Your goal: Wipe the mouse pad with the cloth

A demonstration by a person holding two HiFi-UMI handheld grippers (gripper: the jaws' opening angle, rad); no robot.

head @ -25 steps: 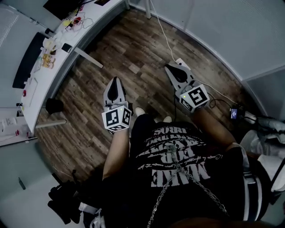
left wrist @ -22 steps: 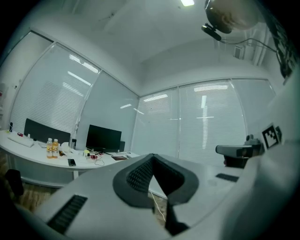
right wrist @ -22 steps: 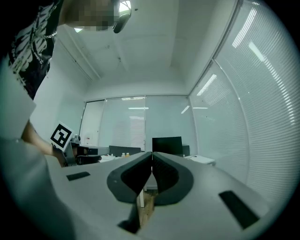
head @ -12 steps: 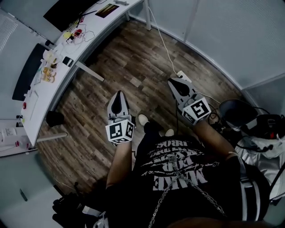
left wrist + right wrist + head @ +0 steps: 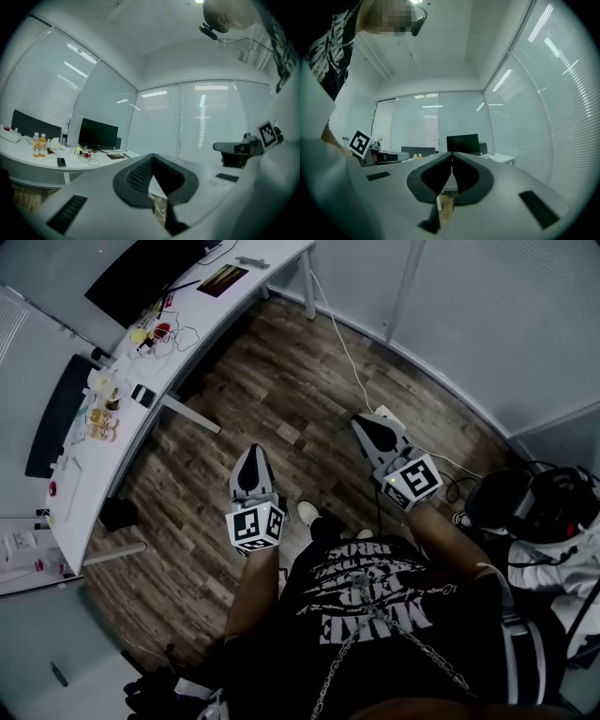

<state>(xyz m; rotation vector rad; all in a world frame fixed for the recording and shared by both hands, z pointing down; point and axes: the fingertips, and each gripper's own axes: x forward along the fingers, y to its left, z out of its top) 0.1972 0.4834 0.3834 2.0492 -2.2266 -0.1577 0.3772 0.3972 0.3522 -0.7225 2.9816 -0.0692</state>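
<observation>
Vs. a sec. ago, more of the desk point(image 5: 94, 474) is seen in the head view. Its far end has been brought into frame w/ the monitor point(image 5: 141, 273). A flat rect. pad point(image 5: 223, 279), prob. the mouse pad, is now shown there, just beside the monitor. Both grippers have been carried along the desk's length toward that end, w/ their pose kept. The cloth can't be made out in any view.

The L gripper point(image 5: 251, 452) is held over the floor point(image 5: 281, 371), well off the desk's edge. Its jaws are pressed together at the tips w/ nothing between them, as shown in the L gripper view point(image 5: 152, 155). The R gripper point(image 5: 359, 421) is held farther from the desk. Its jaws are likewise closed tip to tip and empty point(image 5: 452, 153).

The desk top is white, smooth and curved, on thin white legs. The floor is laid in brown-grey wood-grain planks. The gripper shells are pale grey, moulded and tapered to a point, w/ dark ribbed pads around a teardrop opening. A cube w/ black-and-white square markers is carried at each rear. The pad point(image 5: 115, 156) is thin, dark and brownish; the monitor point(image 5: 97, 133) is black and flat. Mid-desk, two bottles point(image 5: 39, 144) w/ orange contents are stood upright, w/ a small black phone point(image 5: 61, 162) laid flat nearby. A white cable point(image 5: 342, 334) is run across the floor from the desk's far end.
</observation>
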